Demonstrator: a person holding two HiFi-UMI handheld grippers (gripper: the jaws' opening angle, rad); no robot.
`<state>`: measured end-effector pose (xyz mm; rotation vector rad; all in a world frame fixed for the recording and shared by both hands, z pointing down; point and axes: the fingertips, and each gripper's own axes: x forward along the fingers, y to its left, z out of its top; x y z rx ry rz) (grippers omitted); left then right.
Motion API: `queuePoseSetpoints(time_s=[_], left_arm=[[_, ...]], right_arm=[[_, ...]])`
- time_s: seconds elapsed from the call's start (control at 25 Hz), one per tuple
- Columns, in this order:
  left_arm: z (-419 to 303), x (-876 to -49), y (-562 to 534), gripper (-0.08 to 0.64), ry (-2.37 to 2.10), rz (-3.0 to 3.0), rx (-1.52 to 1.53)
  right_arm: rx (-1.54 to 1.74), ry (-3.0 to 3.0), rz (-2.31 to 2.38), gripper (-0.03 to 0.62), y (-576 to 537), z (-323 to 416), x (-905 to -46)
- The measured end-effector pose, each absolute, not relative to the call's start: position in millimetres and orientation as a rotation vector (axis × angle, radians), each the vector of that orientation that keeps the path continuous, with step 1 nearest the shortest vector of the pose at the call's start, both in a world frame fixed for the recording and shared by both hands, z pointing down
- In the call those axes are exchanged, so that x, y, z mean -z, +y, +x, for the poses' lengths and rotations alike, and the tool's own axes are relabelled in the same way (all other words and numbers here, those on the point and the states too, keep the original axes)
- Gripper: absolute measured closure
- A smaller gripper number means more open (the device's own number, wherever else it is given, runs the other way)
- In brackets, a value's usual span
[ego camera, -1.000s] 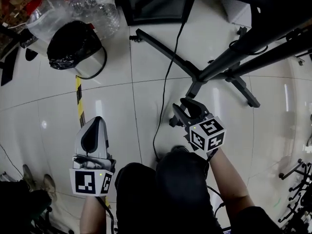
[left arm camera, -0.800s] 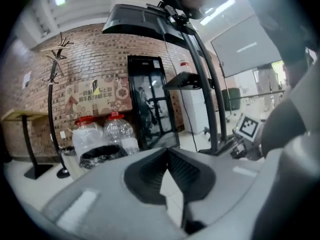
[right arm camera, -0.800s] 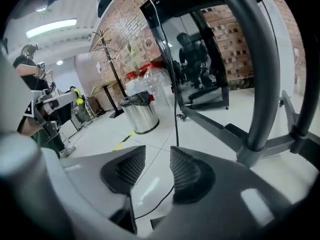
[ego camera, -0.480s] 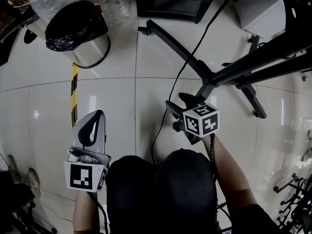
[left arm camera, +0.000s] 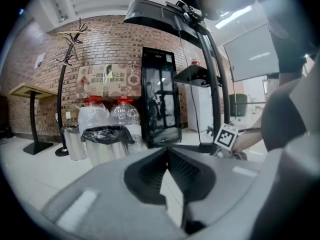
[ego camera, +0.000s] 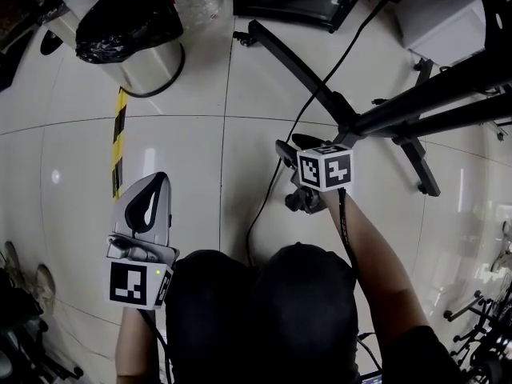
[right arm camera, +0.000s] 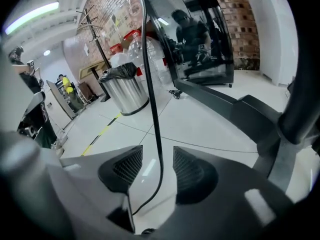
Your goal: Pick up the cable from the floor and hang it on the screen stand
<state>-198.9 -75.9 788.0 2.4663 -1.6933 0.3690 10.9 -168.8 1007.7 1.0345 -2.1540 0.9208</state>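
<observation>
A thin black cable [ego camera: 276, 166] runs across the white floor from the top right towards my feet. My right gripper [ego camera: 290, 178] sits low over it, beside the hub of the black screen stand [ego camera: 296, 62]. In the right gripper view the cable [right arm camera: 154, 99] passes upright between the two pads without touching either. That right gripper [right arm camera: 157, 166] has its jaws closing around the cable. My left gripper [ego camera: 156, 184] hangs at the lower left, away from the cable. Its tips meet with nothing between them [left arm camera: 166, 156].
A steel bin with a black liner [ego camera: 132, 34] stands at the back left, with water bottles [left arm camera: 122, 116] behind it. Yellow-black tape [ego camera: 118, 138] marks the floor. A black glass-door cabinet [left arm camera: 160, 101] and a coat rack [left arm camera: 62, 99] stand by the brick wall. Stand posts [ego camera: 432, 102] slant across the right.
My right gripper has turned and come down so that its jaws straddle the cable beside the stand hub. The left gripper has stayed about where it was.
</observation>
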Motion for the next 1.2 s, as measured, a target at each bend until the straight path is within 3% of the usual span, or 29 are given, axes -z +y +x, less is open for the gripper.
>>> queuePoseSetpoints(time_s=[0.16, 0.36, 0.84, 1.2], left_arm=[[-197, -786, -73, 0.554, -1.699, 2.469, -0.359], [-206, -787, -71, 0.555, -1.722, 2.446, -0.353], [-210, -789, -74, 0.555, -1.714, 2.449, -0.344], [-214, -747, -71, 0.555, -1.704, 2.409, -0.359]], right_arm=[[-0.882, -2.137, 0.967, 0.418, -163, 1, -1017], [-0.986, -2.149, 1.070, 0.538, -171, 1, -1014], [-1.064, -2.255, 0.990, 0.561, -161, -4, -992], [-1.078, -2.422, 0.848, 0.562, -129, -26, -904]])
